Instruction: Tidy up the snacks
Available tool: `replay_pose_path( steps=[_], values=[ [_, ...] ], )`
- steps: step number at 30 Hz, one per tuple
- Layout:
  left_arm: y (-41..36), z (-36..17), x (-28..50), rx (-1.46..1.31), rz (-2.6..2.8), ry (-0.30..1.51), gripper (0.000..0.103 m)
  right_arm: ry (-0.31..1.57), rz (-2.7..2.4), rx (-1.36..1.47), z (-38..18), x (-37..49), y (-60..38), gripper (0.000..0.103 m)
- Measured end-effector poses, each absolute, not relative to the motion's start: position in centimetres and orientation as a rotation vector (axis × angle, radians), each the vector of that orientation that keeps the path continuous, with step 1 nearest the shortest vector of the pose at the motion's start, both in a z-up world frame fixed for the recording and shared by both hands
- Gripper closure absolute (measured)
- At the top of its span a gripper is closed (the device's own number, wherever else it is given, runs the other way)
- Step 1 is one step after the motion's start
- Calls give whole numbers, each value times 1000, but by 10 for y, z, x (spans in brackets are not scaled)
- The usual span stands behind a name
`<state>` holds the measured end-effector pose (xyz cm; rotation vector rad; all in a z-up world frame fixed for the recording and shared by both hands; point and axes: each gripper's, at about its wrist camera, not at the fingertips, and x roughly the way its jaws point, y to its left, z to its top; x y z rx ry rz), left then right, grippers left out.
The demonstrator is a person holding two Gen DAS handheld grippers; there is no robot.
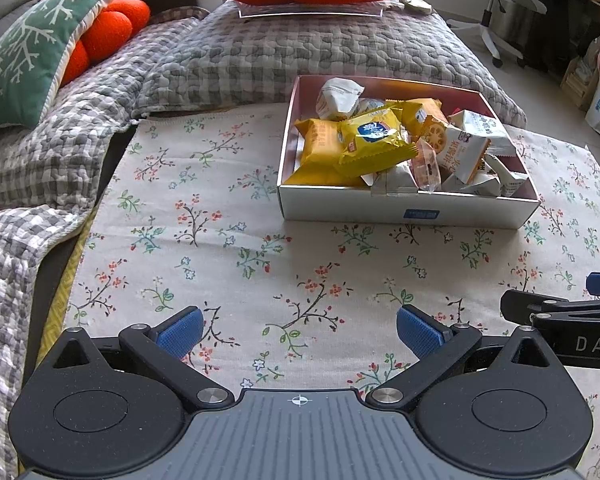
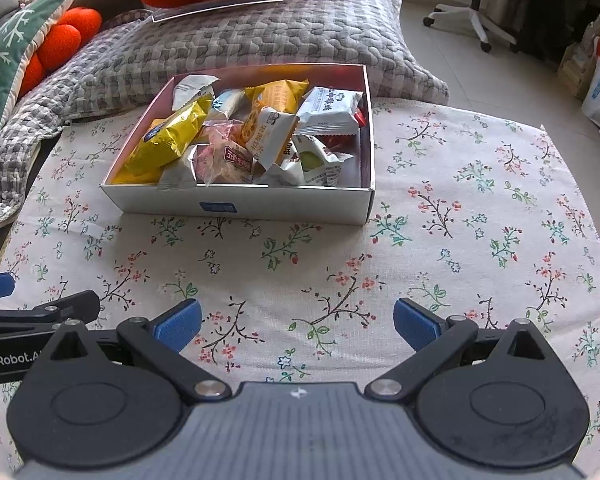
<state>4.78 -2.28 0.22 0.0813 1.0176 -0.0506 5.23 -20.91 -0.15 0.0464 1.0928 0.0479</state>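
The left gripper (image 1: 300,334) and right gripper (image 2: 298,326) are wide open, holding nothing. One side reads "DAS"; snack box (image 2: 236,202) writing looks blurry.

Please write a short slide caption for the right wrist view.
Open right tool hovers over floral cloth, facing a white box full of wrapped snacks.

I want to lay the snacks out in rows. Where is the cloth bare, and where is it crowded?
The floral cloth is bare right of the box, out to its right edge, and across the wide strip between the box and the open left gripper and right gripper. Left of the box is bare too, up to the grey quilt. Only the box is crowded, snacks heaped inside.
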Motion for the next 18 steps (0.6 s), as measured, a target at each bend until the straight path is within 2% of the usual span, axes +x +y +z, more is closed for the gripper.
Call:
replay_pose_path(
  steps=[18],
  values=[
    [-21, 0, 49, 79, -63, 1028, 0, 1092, 40, 44, -3, 52, -208, 1]
  ],
)
